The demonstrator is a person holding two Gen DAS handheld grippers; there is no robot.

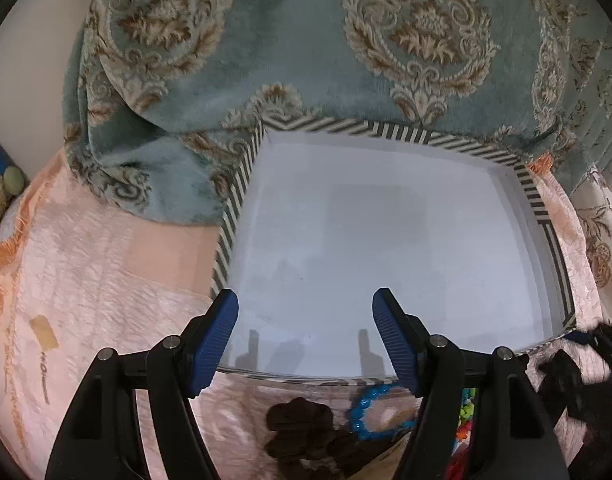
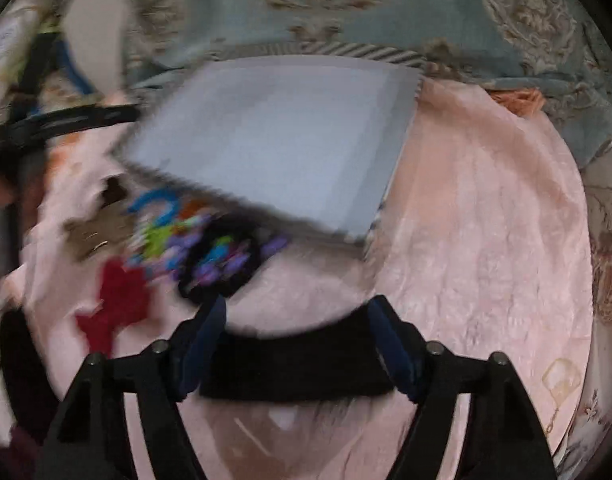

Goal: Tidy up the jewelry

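Left wrist view: the left gripper [image 1: 306, 336] hangs spread and empty over the near edge of a square tray [image 1: 242, 196] with a striped rim, lying flat on a pink bedspread [image 1: 106, 272]. A blue bead bracelet [image 1: 361, 412] lies flat just beside that edge.

Right wrist view, blurred: the right gripper [image 2: 296, 346] has a black band [image 2: 298, 364] spanning crosswise between its fingers; whether they pinch it I cannot tell.
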